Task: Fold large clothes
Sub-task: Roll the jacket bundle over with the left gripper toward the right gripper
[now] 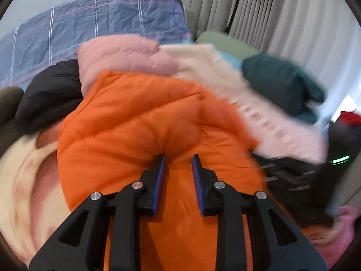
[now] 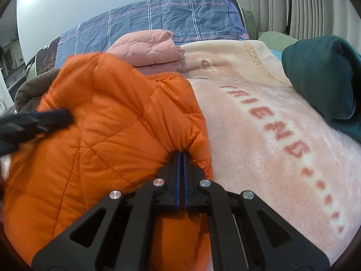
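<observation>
Bed: pale pink fleece blanket [image 2: 270, 122] with "FRIEND" lettering covers it, a blue plaid pillow [image 2: 171, 15] at the far end against my view of the wall.
Curtains: grey pleats [image 1: 282, 18] far right.
Orange jacket [image 2: 108, 122]: quilted, bunched on the blanket's left half – nearest to me.
Right gripper [image 2: 181, 155]: jaws together, clamped on a pinch of the jacket's right edge.
Left gripper [image 1: 179, 158]: jaws apart around a fold of orange fabric; I cannot tell whether the pads press on it – the view is blurred.
Pink folded garment [image 2: 153, 47]: just beyond the jacket.
Teal garment [image 2: 322, 76]: far right on the blanket.
Black garment [image 1: 49, 94]: left of the jacket.
</observation>
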{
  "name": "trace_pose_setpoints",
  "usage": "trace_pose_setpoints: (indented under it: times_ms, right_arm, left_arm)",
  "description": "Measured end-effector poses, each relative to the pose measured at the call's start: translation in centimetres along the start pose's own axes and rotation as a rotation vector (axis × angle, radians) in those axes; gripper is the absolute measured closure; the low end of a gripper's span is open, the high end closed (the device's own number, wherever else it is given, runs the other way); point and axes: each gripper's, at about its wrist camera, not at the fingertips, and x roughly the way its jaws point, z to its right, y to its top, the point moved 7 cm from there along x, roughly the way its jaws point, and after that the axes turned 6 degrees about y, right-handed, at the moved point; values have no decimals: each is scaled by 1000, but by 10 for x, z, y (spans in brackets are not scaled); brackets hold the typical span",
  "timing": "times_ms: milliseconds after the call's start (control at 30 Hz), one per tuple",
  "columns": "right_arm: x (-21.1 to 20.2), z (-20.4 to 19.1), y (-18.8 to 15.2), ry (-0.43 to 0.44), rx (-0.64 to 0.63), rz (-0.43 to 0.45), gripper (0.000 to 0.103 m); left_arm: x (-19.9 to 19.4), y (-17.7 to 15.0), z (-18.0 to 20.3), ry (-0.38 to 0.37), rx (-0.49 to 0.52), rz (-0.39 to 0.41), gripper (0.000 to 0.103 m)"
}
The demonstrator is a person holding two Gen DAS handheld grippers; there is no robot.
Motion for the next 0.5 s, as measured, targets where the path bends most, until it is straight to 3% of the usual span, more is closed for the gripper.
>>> trace_pose_setpoints:
  times_ms: [167,367,500]
  right_arm:
    - [3,2,0,20,15,-8,100]
    - [0,1,-1,6,4,0,100]
    - [1,1,-1,5,7,-1,100]
  left_arm:
    - [3,-8,7,132,114,33,76]
    - [-7,-2,3,126,124,55,75]
    - [-22,19,11,104,146,74,70]
